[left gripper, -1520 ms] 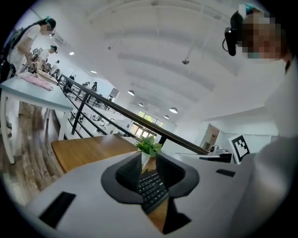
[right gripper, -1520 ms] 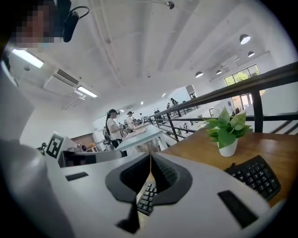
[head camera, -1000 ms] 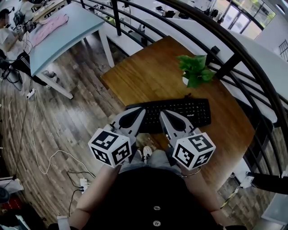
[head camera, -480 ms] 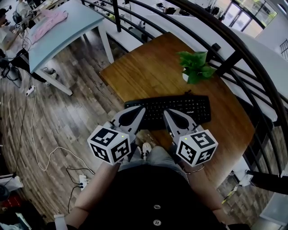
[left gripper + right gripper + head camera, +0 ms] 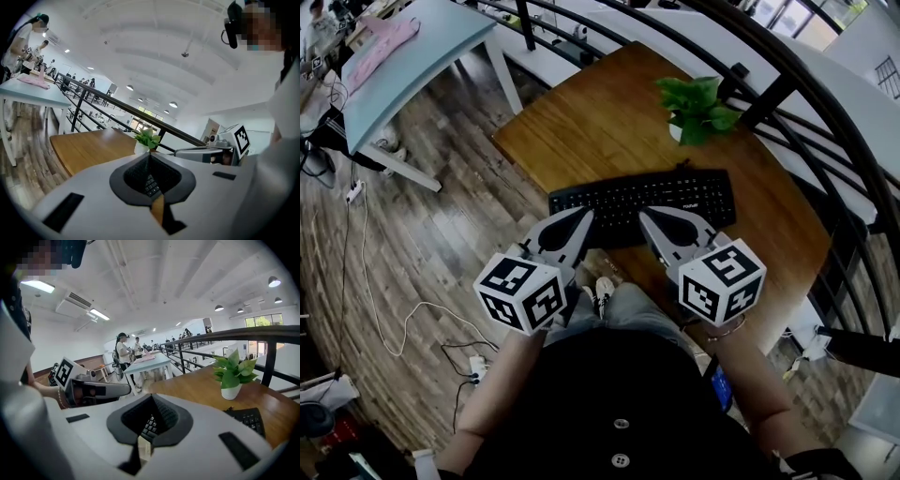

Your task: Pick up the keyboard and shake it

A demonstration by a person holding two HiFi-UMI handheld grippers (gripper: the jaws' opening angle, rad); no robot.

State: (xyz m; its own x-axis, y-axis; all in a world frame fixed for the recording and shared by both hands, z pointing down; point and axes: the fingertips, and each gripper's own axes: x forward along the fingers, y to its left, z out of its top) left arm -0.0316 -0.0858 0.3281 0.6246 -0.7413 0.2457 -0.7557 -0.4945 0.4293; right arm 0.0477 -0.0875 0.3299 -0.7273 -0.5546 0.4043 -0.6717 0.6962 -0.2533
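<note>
right gripper has rolled slightly; it and left gripper, clenched empty, hang over near edge of keyboard.

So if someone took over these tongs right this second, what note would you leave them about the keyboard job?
Left tongs: shut, empty, tips at the keyboard's near edge.
Right tongs: shut, empty, at the same edge.
Keyboard: lying on the wooden table, near the potted plant.
Done: nothing yet; keyboard not lifted.
Left to do: open the tongs, grip the keyboard, lift, shake.
</note>
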